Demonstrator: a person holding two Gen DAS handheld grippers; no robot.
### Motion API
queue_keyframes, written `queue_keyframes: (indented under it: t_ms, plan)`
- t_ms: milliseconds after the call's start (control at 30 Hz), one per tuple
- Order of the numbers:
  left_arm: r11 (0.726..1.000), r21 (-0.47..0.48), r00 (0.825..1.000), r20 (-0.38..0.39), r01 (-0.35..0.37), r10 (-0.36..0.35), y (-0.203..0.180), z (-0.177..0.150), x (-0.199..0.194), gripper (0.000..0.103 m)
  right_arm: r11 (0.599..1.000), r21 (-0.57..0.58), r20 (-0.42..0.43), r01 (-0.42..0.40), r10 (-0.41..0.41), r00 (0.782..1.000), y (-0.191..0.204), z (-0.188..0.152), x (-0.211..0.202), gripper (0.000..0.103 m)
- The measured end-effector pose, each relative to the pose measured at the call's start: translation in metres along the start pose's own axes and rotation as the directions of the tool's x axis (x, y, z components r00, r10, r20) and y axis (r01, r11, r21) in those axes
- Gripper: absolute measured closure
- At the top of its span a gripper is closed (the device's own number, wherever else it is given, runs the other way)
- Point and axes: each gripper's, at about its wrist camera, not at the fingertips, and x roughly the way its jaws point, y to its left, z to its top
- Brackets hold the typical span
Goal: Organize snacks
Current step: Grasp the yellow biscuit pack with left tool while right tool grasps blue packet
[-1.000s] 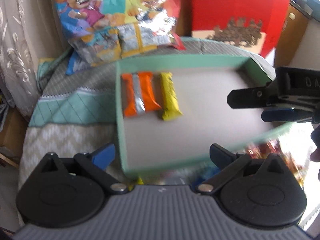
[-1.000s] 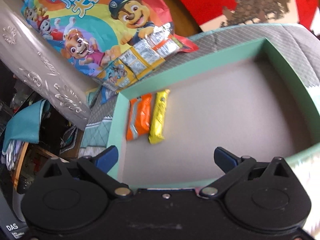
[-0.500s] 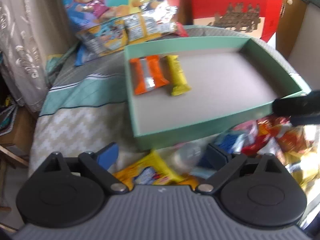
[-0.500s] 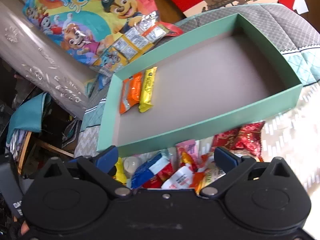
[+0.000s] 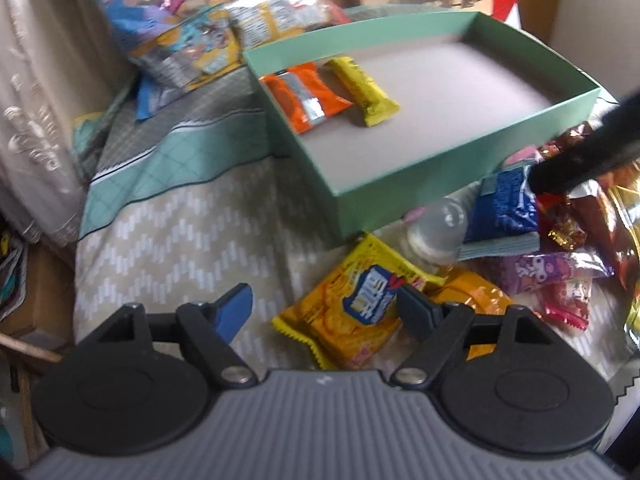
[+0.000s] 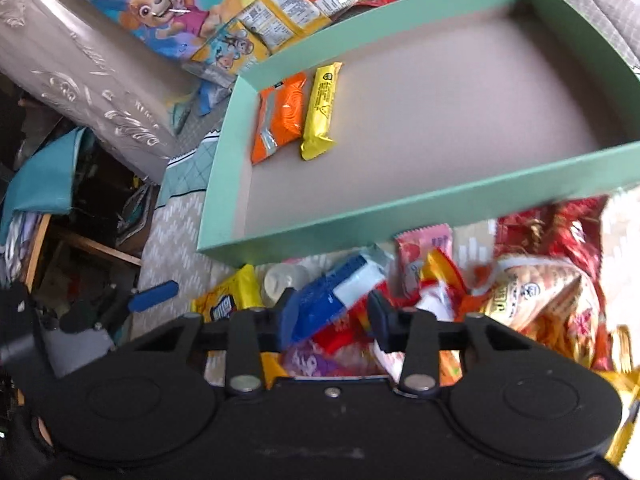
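Inside the green box [image 6: 420, 216] lie just two snacks, an orange packet [image 6: 280, 120] and a yellow bar [image 6: 320, 110], side by side, long ways pointing toward the far wall. Most snacks still sit in a pile [image 6: 500, 292] outside. Right gripper [image 6: 334, 316] has just been closing around a blue packet [image 6: 332, 292]; I cannot tell if it pinches yet. Left gripper [image 5: 324, 308], also closing, holds nothing, over a yellow cracker bag [image 5: 352, 304].
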Motion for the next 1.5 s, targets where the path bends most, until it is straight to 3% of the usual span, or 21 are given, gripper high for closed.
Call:
queue_keyframes:
  t_ms: [133,233,267,367,467,567,733,800,867,900,1000,1100,1200,1300,1400,1500]
  plan:
    - [0.998,0.050,0.999,-0.003,0.033,-0.033,-0.011,-0.003,0.005,0.028,1.000,0.001,-0.012,0.026,-0.026,1.000,0.009,0.005,0.016,0.062]
    - [0.994,0.107,1.000,-0.008,0.018,-0.017,-0.024,-0.013,0.007,0.037,0.999,0.015,-0.018,0.037,-0.037,0.999,0.009,0.001,0.023,0.049]
    - [0.994,0.110,1.000,0.002,0.019,-0.019,-0.025,-0.015,0.005,0.045,0.999,0.018,-0.022,0.037,-0.037,0.999,0.010,-0.003,0.025,0.049]
    - [0.997,0.046,0.998,-0.003,0.060,-0.059,-0.023,-0.019,-0.004,0.054,0.999,0.049,-0.024,0.019,-0.018,1.000,0.009,-0.014,0.026,0.049]
    - [0.992,-0.042,0.993,-0.017,0.116,-0.117,-0.022,-0.024,-0.012,0.055,0.998,0.061,-0.005,0.029,-0.029,1.000,0.013,-0.017,0.030,0.049]
    - [0.988,-0.060,0.989,-0.027,0.145,-0.146,-0.029,-0.025,-0.015,0.054,0.995,0.087,0.009,0.053,-0.054,0.999,0.014,-0.010,0.035,0.045]
    - [0.991,-0.089,0.993,-0.039,0.103,-0.107,-0.026,-0.020,-0.011,0.046,0.991,0.128,0.036,0.044,-0.049,0.998,0.012,-0.013,0.041,0.045]
    - [0.993,-0.090,0.995,-0.051,0.076,-0.081,-0.025,-0.018,-0.004,0.043,0.992,0.120,0.042,0.032,-0.038,0.998,0.014,-0.018,0.038,0.057]
    - [0.993,-0.089,0.994,-0.063,0.079,-0.085,-0.026,-0.018,0.002,0.044,0.996,0.087,0.036,0.014,-0.017,0.999,0.019,-0.022,0.036,0.087]
    - [0.993,-0.088,0.994,-0.055,0.084,-0.090,-0.026,-0.018,0.003,0.048,0.998,0.068,0.029,0.012,-0.014,0.999,0.022,-0.023,0.037,0.090]
    - [0.987,-0.115,0.992,-0.048,0.109,-0.115,-0.025,-0.018,0.000,0.056,0.999,0.040,0.021,0.021,-0.021,1.000,0.022,-0.023,0.038,0.090]
    - [0.978,-0.178,0.992,-0.043,0.106,-0.116,-0.016,-0.022,-0.002,0.056,0.998,0.061,0.002,0.026,-0.027,1.000,0.021,-0.018,0.035,0.086]
    - [0.969,-0.229,0.994,-0.042,0.092,-0.105,-0.006,-0.028,-0.005,0.056,1.000,-0.016,0.061,0.018,-0.017,0.998,0.033,-0.014,0.024,0.073]
    - [0.959,-0.268,0.994,-0.040,0.090,-0.104,0.003,-0.030,-0.007,0.056,0.999,-0.037,0.070,0.027,-0.024,0.997,0.039,-0.005,0.028,0.073]
    - [0.951,-0.294,0.994,-0.031,0.095,-0.109,0.008,-0.032,-0.010,0.056,0.995,-0.009,0.078,0.095,-0.094,0.993,0.032,0.001,0.042,0.071]
    - [0.948,-0.303,0.994,-0.031,0.093,-0.108,0.010,-0.036,-0.011,0.056,0.996,0.024,0.094,0.091,-0.093,0.991,0.024,-0.002,0.049,0.066]
